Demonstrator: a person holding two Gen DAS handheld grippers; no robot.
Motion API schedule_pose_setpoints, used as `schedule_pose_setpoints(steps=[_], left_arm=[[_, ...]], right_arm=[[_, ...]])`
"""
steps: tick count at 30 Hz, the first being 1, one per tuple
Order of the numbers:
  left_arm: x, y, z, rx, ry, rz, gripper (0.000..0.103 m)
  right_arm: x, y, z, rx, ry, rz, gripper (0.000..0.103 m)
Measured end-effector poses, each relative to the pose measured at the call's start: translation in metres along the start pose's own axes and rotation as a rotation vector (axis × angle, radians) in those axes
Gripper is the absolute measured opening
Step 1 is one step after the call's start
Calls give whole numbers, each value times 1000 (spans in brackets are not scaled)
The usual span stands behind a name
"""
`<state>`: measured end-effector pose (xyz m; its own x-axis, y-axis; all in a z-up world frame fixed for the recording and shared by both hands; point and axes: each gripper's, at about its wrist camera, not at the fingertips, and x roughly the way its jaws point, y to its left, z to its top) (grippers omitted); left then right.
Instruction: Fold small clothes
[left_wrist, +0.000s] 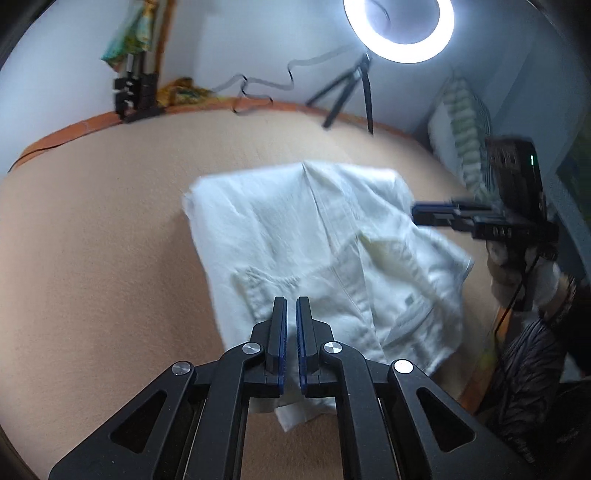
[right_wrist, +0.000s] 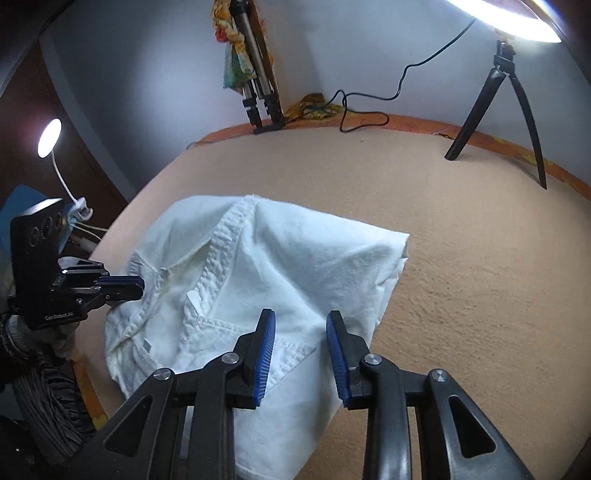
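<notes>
A white garment (left_wrist: 277, 229) with stitched seams, a pocket and a small label lies folded and rumpled on the beige blanket (left_wrist: 92, 258). My left gripper (left_wrist: 292, 300) hovers over its near edge with the jaws shut; no cloth shows pinched between them. In the right wrist view the left gripper (right_wrist: 140, 286) points in at the garment's (right_wrist: 295, 251) left side. My right gripper (right_wrist: 301, 314) stands open above the pocket end, its blue pads apart and free of the cloth. The left wrist view shows the right gripper (left_wrist: 417, 214) at the garment's right edge.
A ring light (left_wrist: 399, 33) on a black tripod (right_wrist: 495, 107) stands at the back of the blanket, with a cable (right_wrist: 369, 99) trailing along the orange edge. A second stand (right_wrist: 258, 103) draped with colourful cloth is at the back. A small lamp (right_wrist: 50, 138) glows at left. Striped sleeve (left_wrist: 528, 369).
</notes>
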<state>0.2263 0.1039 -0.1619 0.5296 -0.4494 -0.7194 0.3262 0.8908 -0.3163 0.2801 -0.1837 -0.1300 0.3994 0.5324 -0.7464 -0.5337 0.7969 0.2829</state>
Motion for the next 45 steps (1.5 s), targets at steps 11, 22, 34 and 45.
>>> schedule_pose_setpoints(steps=[11, 22, 34, 45], left_arm=[[4, 96, 41, -446, -15, -171, 33], [45, 116, 58, -597, 26, -376, 33], [69, 125, 69, -669, 11, -438, 33], [17, 145, 79, -593, -93, -221, 30]], right_arm=[[3, -81, 13, 364, -70, 196, 64], [-4, 45, 49, -47, -126, 74, 43], [100, 137, 1, -394, 171, 101, 33], [64, 106, 13, -248, 65, 212, 32]])
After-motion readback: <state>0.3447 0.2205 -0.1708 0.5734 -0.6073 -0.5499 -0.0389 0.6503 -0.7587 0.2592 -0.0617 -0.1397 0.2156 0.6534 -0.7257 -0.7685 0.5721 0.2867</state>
